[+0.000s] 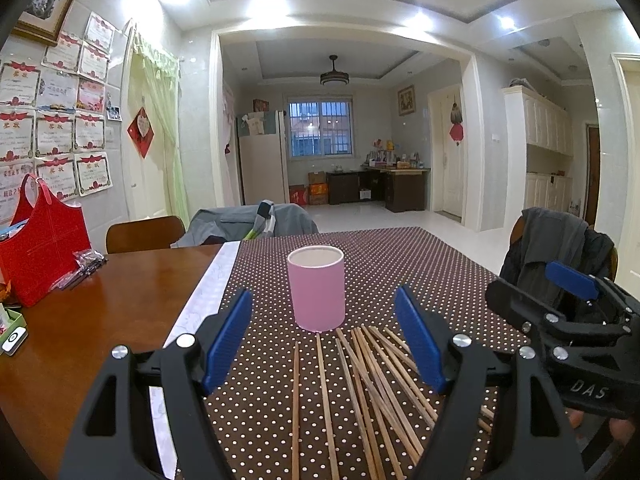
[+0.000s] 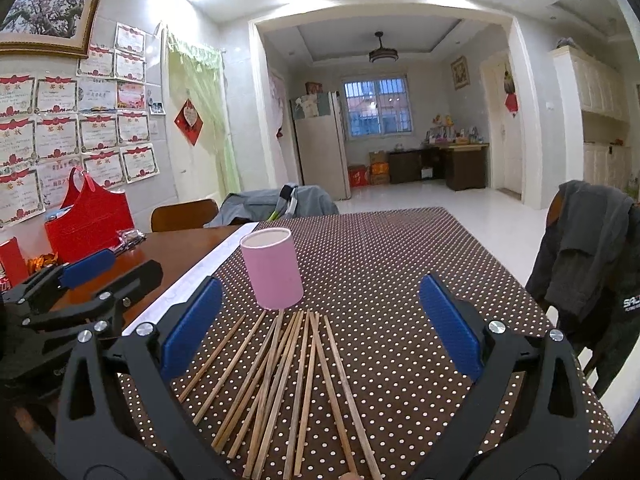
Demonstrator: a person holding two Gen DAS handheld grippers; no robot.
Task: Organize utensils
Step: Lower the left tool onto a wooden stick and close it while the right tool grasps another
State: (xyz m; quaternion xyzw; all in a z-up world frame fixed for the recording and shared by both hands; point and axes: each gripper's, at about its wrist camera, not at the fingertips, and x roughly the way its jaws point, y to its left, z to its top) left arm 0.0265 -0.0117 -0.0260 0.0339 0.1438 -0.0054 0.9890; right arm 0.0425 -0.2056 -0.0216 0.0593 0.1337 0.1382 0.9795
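On the left wrist view: left gripper [image 1: 324, 344] jaws spread wide, empty, hovering over loose wooden chopsticks [image 1: 360, 392] fanned on the brown white-dotted tablecloth [image 1: 400, 264]; roughly ten sticks, overlap blocks an exact count. One pink cylindrical cup [image 1: 316, 288] stands upright just beyond the stick tips. Right gripper [image 1: 560, 308] at the right edge, body lettered "DAS", one blue pad visible, can't tell its spread here. Right wrist view: right gripper [image 2: 320, 324] fingers wide apart, holding nothing, same chopsticks [image 2: 288, 392] between them, cup [image 2: 272, 268] ahead-left. One red bag [image 2: 90, 220] on bare wood at left. Dark jacket [image 2: 592, 248] on a chair, partial print "SAC".
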